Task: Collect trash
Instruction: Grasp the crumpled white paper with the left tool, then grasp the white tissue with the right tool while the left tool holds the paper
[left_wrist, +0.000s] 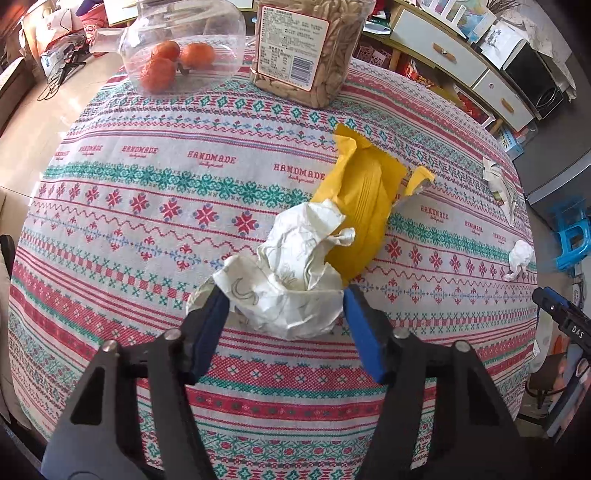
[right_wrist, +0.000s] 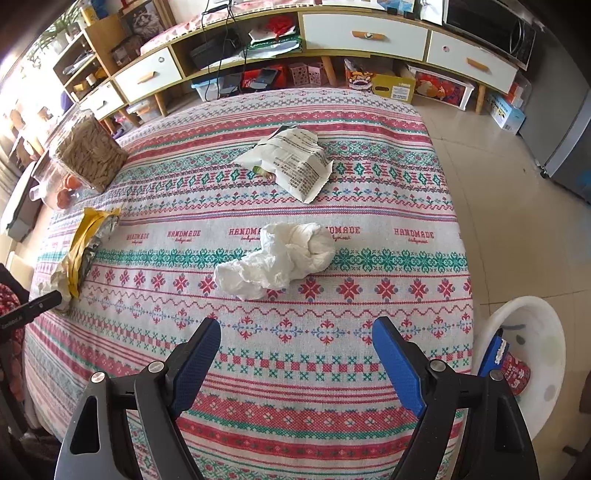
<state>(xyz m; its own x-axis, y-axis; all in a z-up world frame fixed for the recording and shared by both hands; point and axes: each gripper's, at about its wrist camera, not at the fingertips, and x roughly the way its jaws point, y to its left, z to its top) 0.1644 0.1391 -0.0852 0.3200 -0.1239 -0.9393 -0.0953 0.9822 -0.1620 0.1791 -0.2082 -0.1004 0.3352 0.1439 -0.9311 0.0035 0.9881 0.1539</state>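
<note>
Left gripper (left_wrist: 284, 295) low over the counter (left_wrist: 147, 229), jaws apart and straddling a crumpled printed paper wad (left_wrist: 291, 269); left pad touching or just beside the wad's edge, right pad just beside it, not clamped. Right gripper (right_wrist: 295, 332) held above the counter's near part, jaws wide apart with nothing between, pointed toward a white crumpled tissue (right_wrist: 280, 258) lying a little ahead, well apart from the pads.

Trash pieces on the patterned cloth, counted across both views: four. One printed paper wad between the left jaws; one yellow wrapper (left_wrist: 362, 206) touching the wad on its far side, torn open with a silvery lining showing in the right view; one white tissue; one white snack packet (right_wrist: 291, 162) with black print, beyond the tissue. Three oranges (left_wrist: 173, 62) inside a clear plastic container (left_wrist: 184, 44) at the far edge, one clear jar (left_wrist: 310, 48) of pale snacks beside it. One white bin (right_wrist: 532, 354) on the floor off the counter's right corner, holding some packaging.

Jar top cut off by the frame. Packet print too small to read. Bin contents partly hidden by the right gripper's body. Tip of the right gripper just visible at the left view's right edge.
</note>
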